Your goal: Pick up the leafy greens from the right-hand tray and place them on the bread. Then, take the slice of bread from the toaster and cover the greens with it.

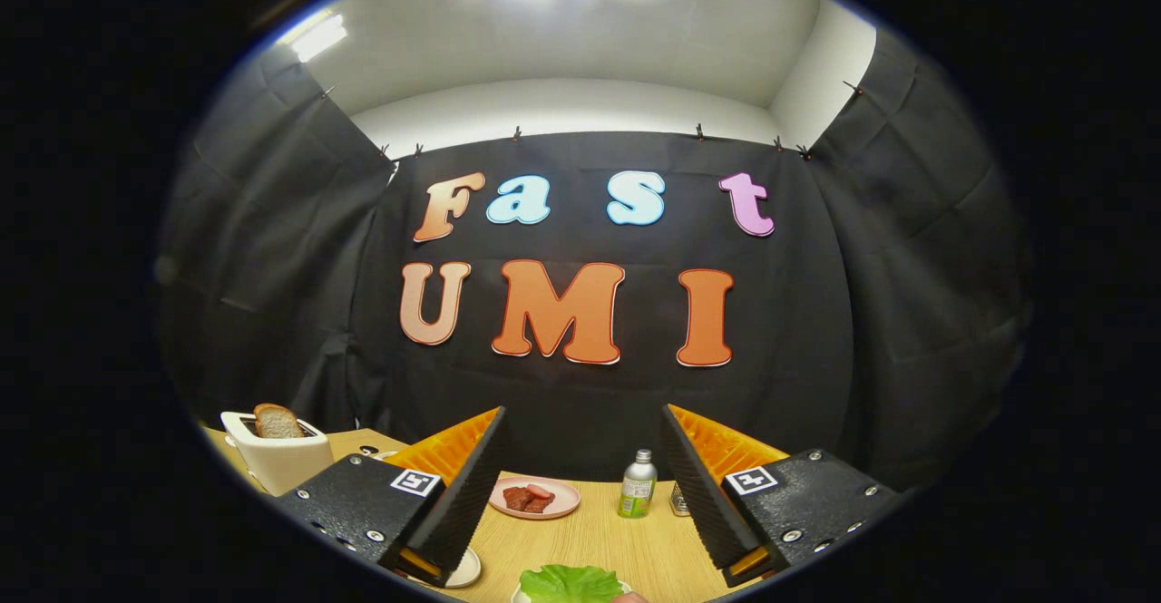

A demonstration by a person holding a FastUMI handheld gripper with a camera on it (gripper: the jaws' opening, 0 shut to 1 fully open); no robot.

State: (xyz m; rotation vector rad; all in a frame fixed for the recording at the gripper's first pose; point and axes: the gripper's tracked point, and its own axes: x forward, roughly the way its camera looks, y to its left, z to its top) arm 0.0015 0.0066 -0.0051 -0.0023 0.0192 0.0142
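Observation:
My gripper (580,458) stands open above the wooden table (608,530), with nothing between its fingers. Just below and between the fingers lie the leafy greens (570,582) on a white tray whose rim barely shows. To the left, beyond the left finger, a white toaster (272,453) holds a slice of bread (277,422) sticking up out of its slot. By the left finger's base shows the edge of a white plate (465,568); what lies on it is hidden.
A pink plate (535,498) with reddish meat pieces sits ahead between the fingers. A small green bottle (638,485) with a silver cap stands to its right, and a small metal object (678,500) beside it. Black cloth walls close the booth behind the table.

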